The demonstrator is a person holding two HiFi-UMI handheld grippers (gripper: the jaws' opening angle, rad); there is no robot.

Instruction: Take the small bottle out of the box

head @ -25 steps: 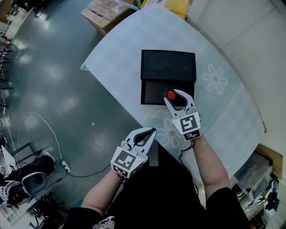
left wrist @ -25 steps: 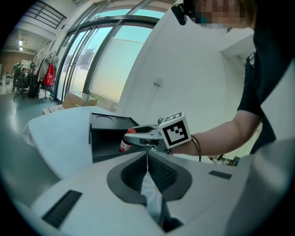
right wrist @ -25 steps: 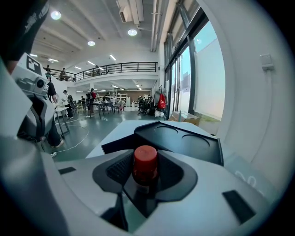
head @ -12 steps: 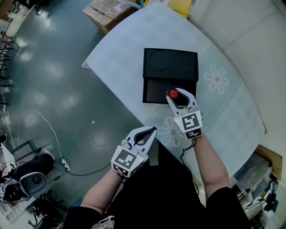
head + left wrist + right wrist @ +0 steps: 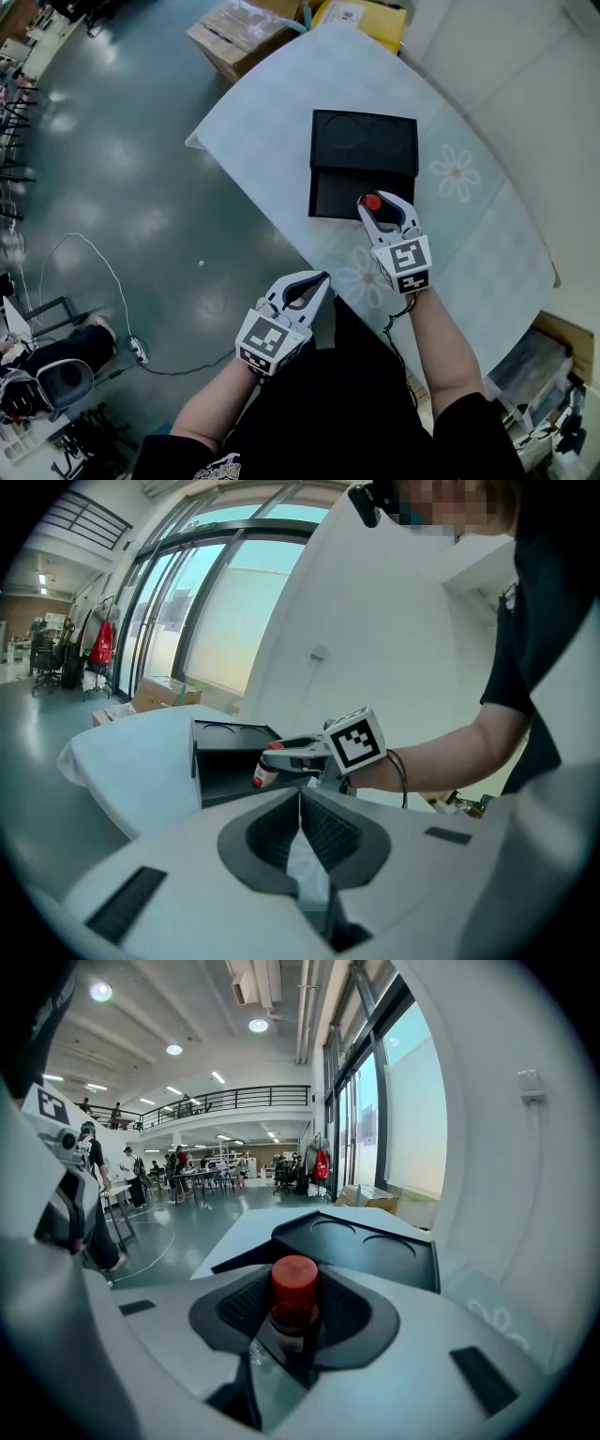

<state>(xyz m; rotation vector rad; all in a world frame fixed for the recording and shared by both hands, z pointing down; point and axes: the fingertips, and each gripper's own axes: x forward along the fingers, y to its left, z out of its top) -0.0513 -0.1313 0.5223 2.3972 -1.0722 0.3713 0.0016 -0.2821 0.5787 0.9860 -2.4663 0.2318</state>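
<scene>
Right claw (image 5: pixel 380 206): we hold it over the near edge of the box (image 5: pixel 364 148), its jaws just closed a little further on the red-capped small bottle (image 5: pixel 372 202).
Box: black, lying open on our pale flowered surface (image 5: pixel 272 112).
Left claw (image 5: pixel 315 281): we hold it beyond the surface's edge, tips together.

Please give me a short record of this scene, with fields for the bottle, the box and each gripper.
small bottle: red cap, between the right gripper's jaws
right gripper: jaws have just been closing, now grip the small bottle at the box's near edge
left gripper: shut, empty, short of the table
box: black, on the table
</scene>
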